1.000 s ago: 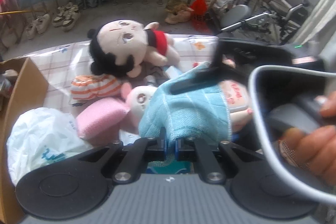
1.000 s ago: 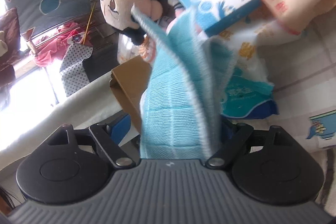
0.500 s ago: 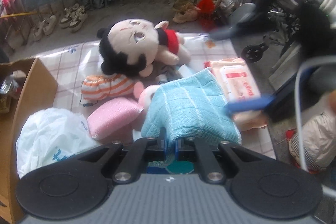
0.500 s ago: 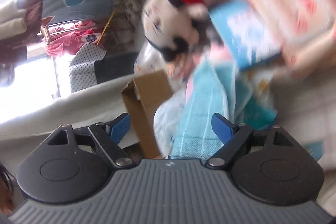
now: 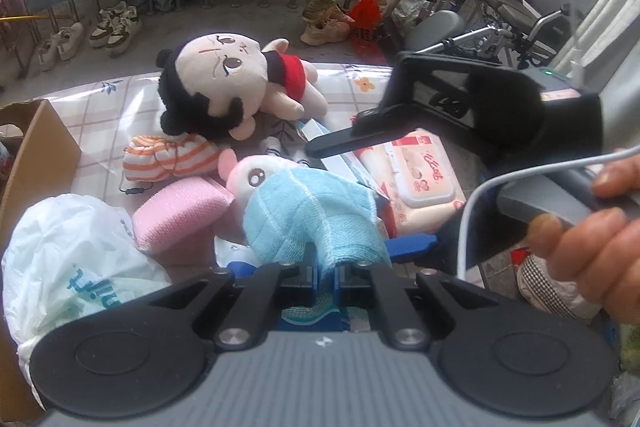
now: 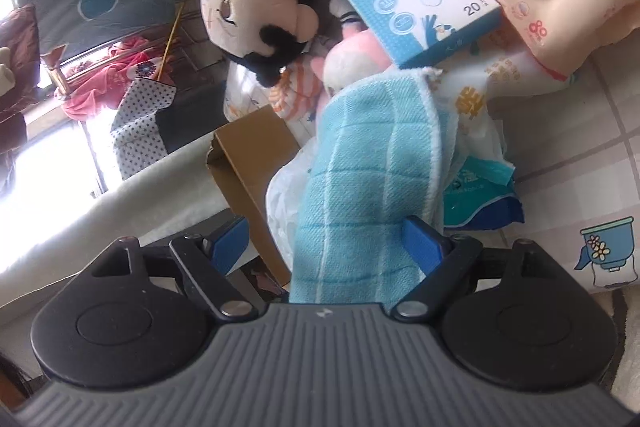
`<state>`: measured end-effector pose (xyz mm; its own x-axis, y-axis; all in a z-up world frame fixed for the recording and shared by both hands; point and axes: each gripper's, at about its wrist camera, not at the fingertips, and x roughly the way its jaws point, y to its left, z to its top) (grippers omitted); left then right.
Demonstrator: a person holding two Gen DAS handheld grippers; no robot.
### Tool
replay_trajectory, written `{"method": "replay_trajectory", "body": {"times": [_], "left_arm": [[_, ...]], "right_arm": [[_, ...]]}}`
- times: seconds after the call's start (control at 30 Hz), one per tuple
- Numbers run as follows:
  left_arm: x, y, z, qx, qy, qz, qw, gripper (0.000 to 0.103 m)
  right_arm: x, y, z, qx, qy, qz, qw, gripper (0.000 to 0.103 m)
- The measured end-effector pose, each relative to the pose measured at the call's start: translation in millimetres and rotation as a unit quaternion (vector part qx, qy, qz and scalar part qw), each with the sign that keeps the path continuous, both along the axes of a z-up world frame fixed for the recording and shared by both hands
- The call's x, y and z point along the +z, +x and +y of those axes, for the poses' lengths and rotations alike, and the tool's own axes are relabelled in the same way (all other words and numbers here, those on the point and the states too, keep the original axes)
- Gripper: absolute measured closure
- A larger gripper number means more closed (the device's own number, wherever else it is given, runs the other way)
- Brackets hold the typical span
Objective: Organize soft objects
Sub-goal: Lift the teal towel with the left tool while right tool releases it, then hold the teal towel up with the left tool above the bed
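Blue towel [image 5: 316,215] — one-gripper hold

Left gripper [image 5: 325,273] stays clamped on its edge above the toy pile; right gripper [image 6: 332,243], jaws wide around the towel, pads not pressing — has released, so folding waits.

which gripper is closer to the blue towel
Left. The left gripper is shut on the blue towel; the right gripper is open around its hanging part, pads not pressing.

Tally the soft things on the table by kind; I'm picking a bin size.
Plush toys: 2, black-haired doll in red, pink-eared white animal
Cloths: 1, light blue checked towel
Pouches: 1, orange-striped fabric pouch
Pads: 1, pink textured pad
Total: 5
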<state>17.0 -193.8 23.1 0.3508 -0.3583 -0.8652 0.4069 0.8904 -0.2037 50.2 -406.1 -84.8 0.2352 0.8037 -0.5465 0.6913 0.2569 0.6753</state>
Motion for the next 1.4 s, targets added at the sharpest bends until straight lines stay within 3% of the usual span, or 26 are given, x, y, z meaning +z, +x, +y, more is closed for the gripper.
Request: {"method": "replay_trajectory", "body": {"times": [0.1,0.17,0.23,0.33,0.4,0.47,0.83,0.97,1.23,1.4], "left_arm": [[-3,-3,0,-0.010,-0.003,0.006,0.9999,0.096],[-5,-6,-1,-0.018,-0.004,0.009,0.9998,0.096],[-7,-9,-1,-0.024,-0.002,0.009,0.9997,0.096],[-10,-9,3,-0.024,-0.006,0.023,0.9994,0.094],[-11,-8,7,-0.023,-0.011,0.038,0.9990,0.088],[-10,-8,12,-0.019,-0.015,0.044,0.9987,0.078],[-10,-4,19,-0.020,-0.009,0.060,0.9980,0.069],[-5,-6,24,-0.024,-0.014,0.053,0.9982,0.058],[-13,2,16,-0.035,-0.021,0.072,0.9965,0.052],[-31,13,-2,-0.054,-0.003,0.080,0.9953,0.050]], "right_arm": [[-7,3,5,0.029,-0.003,0.009,1.000,0.024],[-10,4,9,0.047,-0.010,0.013,0.999,0.034],[-12,4,12,0.059,-0.019,0.012,0.998,0.060],[-12,0,9,0.059,-0.027,0.007,0.998,0.075],[-14,-4,6,0.054,-0.039,0.009,0.998,0.078],[-18,-8,3,0.047,-0.042,0.013,0.998,0.079],[-30,-1,17,0.078,-0.078,0.010,0.994,0.080],[-35,4,15,0.079,-0.082,0.011,0.993,0.080],[-38,7,27,0.102,-0.074,0.014,0.992,0.080],[-38,10,27,0.117,-0.066,0.013,0.991,0.080]]}}
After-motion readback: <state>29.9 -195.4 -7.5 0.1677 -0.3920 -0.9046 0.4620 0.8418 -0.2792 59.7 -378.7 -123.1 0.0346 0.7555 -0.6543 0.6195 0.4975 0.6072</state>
